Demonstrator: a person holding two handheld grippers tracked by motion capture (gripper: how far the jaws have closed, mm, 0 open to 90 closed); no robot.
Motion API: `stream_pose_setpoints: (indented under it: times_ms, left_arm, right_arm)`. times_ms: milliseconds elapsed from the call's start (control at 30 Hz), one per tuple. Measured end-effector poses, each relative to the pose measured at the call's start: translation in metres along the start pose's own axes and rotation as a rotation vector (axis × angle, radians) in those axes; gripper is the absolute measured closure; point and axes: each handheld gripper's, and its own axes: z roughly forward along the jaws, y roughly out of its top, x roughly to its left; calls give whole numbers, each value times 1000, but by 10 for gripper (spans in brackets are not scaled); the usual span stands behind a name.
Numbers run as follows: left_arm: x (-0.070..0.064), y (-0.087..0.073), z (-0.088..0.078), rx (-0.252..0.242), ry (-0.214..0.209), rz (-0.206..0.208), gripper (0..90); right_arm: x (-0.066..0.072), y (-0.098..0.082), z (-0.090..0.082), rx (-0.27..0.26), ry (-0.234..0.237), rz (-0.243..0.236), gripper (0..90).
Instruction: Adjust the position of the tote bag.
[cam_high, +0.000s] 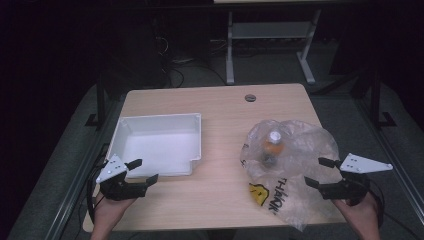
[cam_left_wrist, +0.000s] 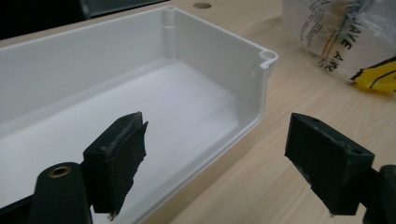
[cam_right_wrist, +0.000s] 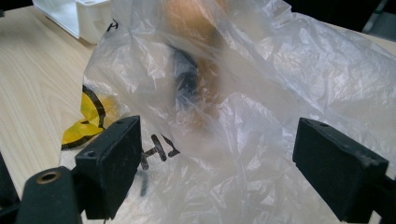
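**Asker:** Two grippers, one table — what takes up the most room?

**Describer:** A light wooden table (cam_high: 220, 125), seen from above. On its left half sits a white plastic tray (cam_high: 197, 142), shallow and rectangular. On the right half lies a crumpled clear plastic bag (cam_high: 300, 150) with black lettering and a yellow patch at its near edge.

**Asker:** Is anything inside the bag?

**Describer:** Yes, a small bottle (cam_high: 273, 146) with a pale cap and orange body, blurred through the plastic.

**Asker:** Where are the grippers?

**Describer:** The left gripper (cam_high: 141, 170) is at the tray's near left corner, jaws wide apart, one over the tray floor and one over the table. The right gripper (cam_high: 320, 172) is at the bag's near right edge, jaws also spread wide, with loose plastic between them; its pads do not press on the plastic.
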Motion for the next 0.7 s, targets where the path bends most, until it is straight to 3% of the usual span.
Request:
stream_pose_setpoints:
  times_ms: [33, 100, 167, 467, 700]
  left_arm:
    - [-2, 6, 1, 2, -21, 26, 200]
    - [-4, 8, 2, 2, -31, 24, 211]
    - [-7, 16, 6, 7, -58, 57, 211]
    - [-19, 41, 21, 37, -116, 161, 208]
    - [-30, 62, 38, 48, -188, 191, 208]
  right_arm:
    - [0, 0, 0, -6, 4, -5, 148]
    - [0, 0, 0, -6, 5, -4, 148]
    - [0, 1, 0, -4, 10, -2, 148]
    - [-1, 3, -3, -40, 37, 15, 147]
    - [-2, 4, -2, -34, 47, 12, 147]
